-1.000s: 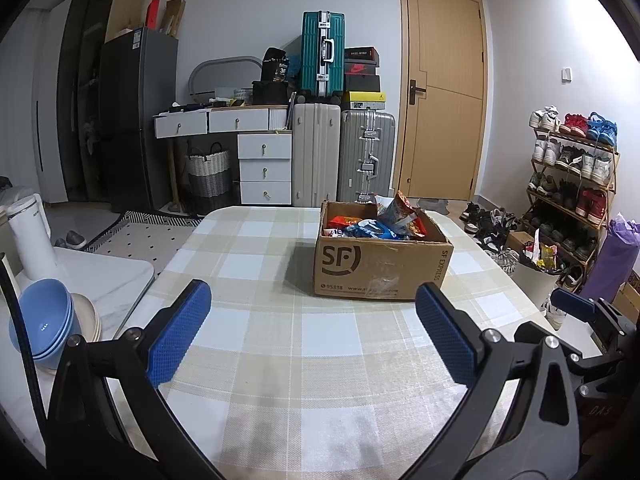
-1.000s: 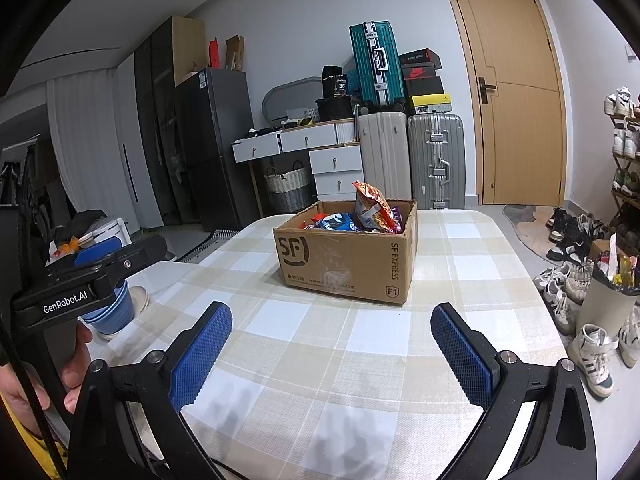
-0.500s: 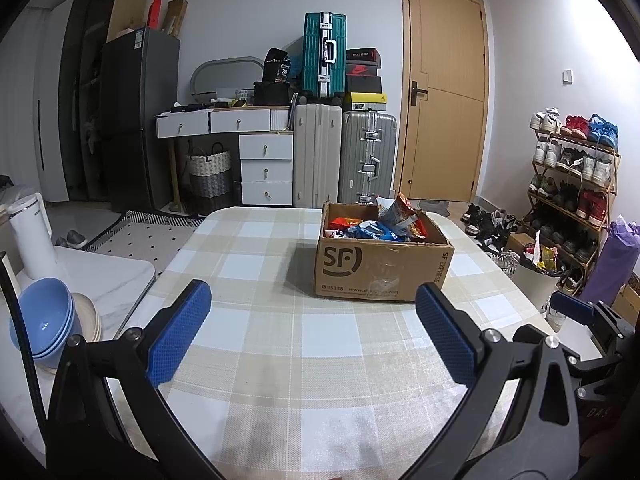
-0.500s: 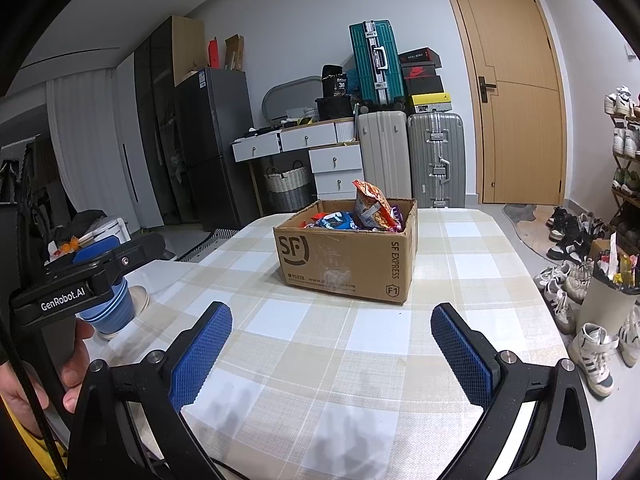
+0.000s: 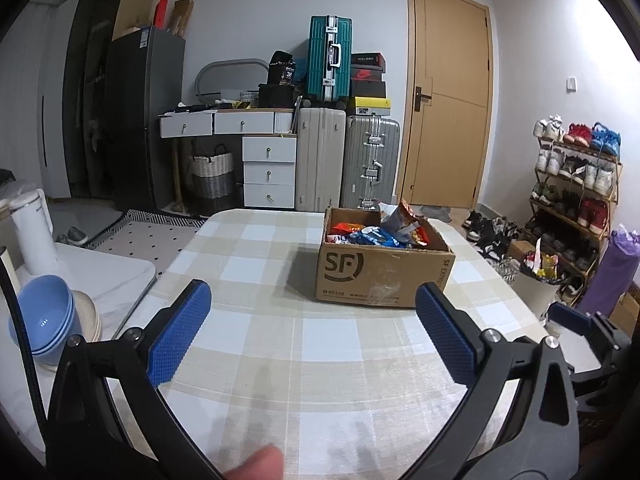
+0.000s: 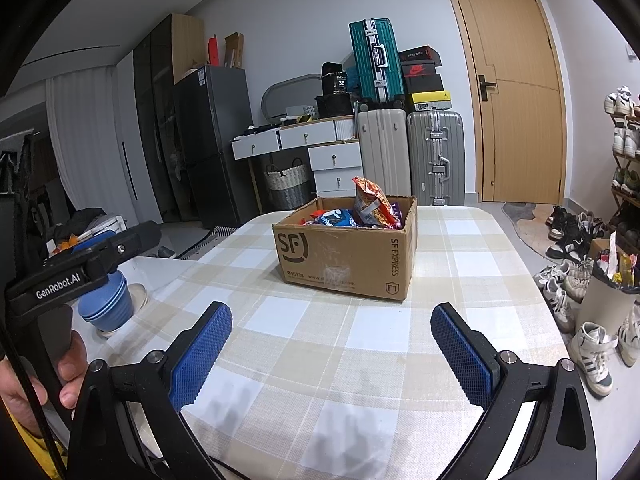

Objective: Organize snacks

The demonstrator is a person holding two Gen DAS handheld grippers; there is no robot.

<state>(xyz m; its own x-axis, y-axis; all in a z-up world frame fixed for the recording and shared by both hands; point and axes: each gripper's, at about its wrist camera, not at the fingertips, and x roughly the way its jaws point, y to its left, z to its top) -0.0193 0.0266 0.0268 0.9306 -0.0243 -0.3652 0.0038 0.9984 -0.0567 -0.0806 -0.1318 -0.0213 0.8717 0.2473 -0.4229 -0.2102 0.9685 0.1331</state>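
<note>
- The cardboard box (image 5: pixel 384 272) stands on the checked worktop (image 5: pixel 280 344), ahead of the left gripper (image 5: pixel 310 330) and slightly toward its right finger; from the right gripper (image 6: pixel 332 350) it sits ahead, nearly centred between the fingers.
- The snack packets (image 5: pixel 380 232) lie heaped inside the box; one orange bag (image 6: pixel 370 200) stands taller than the rim, with blue and red wrappers lower down beside it.
- Both pairs of fingers are spread wide and hold nothing; each hovers over bare cloth, well short of the box.
- With every visible packet in the box and none on the cloth, the scene fits either snacks gathered in or snacks waiting to be taken out and sorted.
- Handling, as a judgement: the packets look light, crinkly and air-filled, so their film may slip and the contents could crush under a hard squeeze.
- The best hold is probably the flat sealed top edge of the upright bag, pinched gently.
- The box itself looks stiff but too broad for one pair of fingers; a wall edge would be the place.
</note>
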